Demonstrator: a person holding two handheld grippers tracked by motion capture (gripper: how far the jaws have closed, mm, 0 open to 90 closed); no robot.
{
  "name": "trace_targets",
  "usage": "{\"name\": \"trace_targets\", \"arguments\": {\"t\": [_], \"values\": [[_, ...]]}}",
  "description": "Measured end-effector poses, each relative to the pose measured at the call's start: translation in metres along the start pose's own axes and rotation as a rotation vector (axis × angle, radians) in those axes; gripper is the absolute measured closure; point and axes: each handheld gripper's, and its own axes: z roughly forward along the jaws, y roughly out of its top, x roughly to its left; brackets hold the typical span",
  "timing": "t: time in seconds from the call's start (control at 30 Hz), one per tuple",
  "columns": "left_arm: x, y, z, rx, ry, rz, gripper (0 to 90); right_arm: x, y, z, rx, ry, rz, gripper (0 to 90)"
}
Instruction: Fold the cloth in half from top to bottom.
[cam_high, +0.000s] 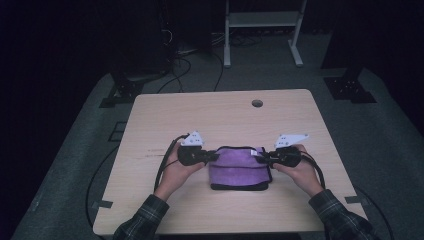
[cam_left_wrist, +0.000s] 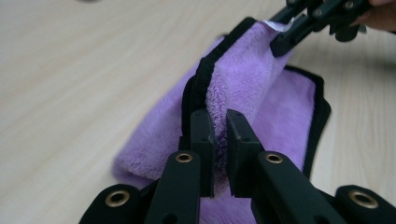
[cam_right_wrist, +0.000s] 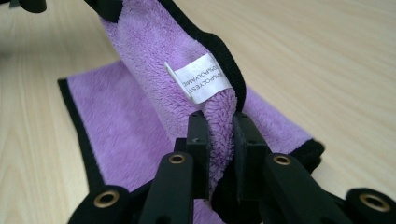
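Note:
A purple fleece cloth (cam_high: 239, 169) with black trim lies folded on the wooden table (cam_high: 220, 115). My left gripper (cam_high: 212, 156) is shut on the cloth's left upper corner, with the black-edged purple cloth (cam_left_wrist: 243, 79) pinched between its jaws. My right gripper (cam_high: 264, 156) is shut on the right upper corner, and a white care label (cam_right_wrist: 198, 77) sits on the cloth (cam_right_wrist: 154, 56) just beyond its jaws. Both corners are lifted a little off the table, so the top layer rises as a ridge between the two grippers. The right gripper (cam_left_wrist: 285, 39) appears at the far end of that ridge.
A round cable hole (cam_high: 257, 103) sits near the table's far edge. Cables trail from both grippers off the table sides. Behind the table stand a white metal frame (cam_high: 262, 30) and black stands on grey floor.

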Motion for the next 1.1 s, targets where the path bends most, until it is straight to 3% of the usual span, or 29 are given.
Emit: {"name": "trace_targets", "arguments": {"t": [0.27,0.37,0.57,0.7,0.77,0.9,1.0,1.1], "values": [[-0.007,-0.018,0.009,0.079,-0.024,-0.021,79.3,0.009,-0.015,0.005,0.057,0.023,-0.004,73.6],[-0.006,-0.014,0.001,0.045,-0.023,-0.023,71.7,0.010,-0.015,0.001,0.041,0.029,0.006,66.6],[0.001,0.006,-0.020,-0.045,0.012,-0.021,69.6,0.004,0.001,-0.021,-0.091,0.037,0.034,65.0],[0.012,0.010,-0.009,-0.030,0.042,-0.033,72.1,-0.004,0.009,-0.018,-0.094,-0.004,0.040,69.4],[0.020,0.008,0.002,-0.003,0.070,-0.041,72.9,-0.011,0.011,-0.009,-0.076,-0.029,0.039,72.4],[0.028,0.001,0.021,0.039,0.080,-0.064,73.8,-0.022,0.010,0.012,-0.022,-0.046,0.046,76.6],[0.024,-0.005,0.027,0.072,0.065,-0.057,73.8,-0.024,0.003,0.025,0.038,-0.039,0.041,77.7],[0.017,-0.008,0.027,0.073,0.060,-0.044,73.8,-0.021,-0.003,0.028,0.069,-0.023,0.028,78.1]]}}
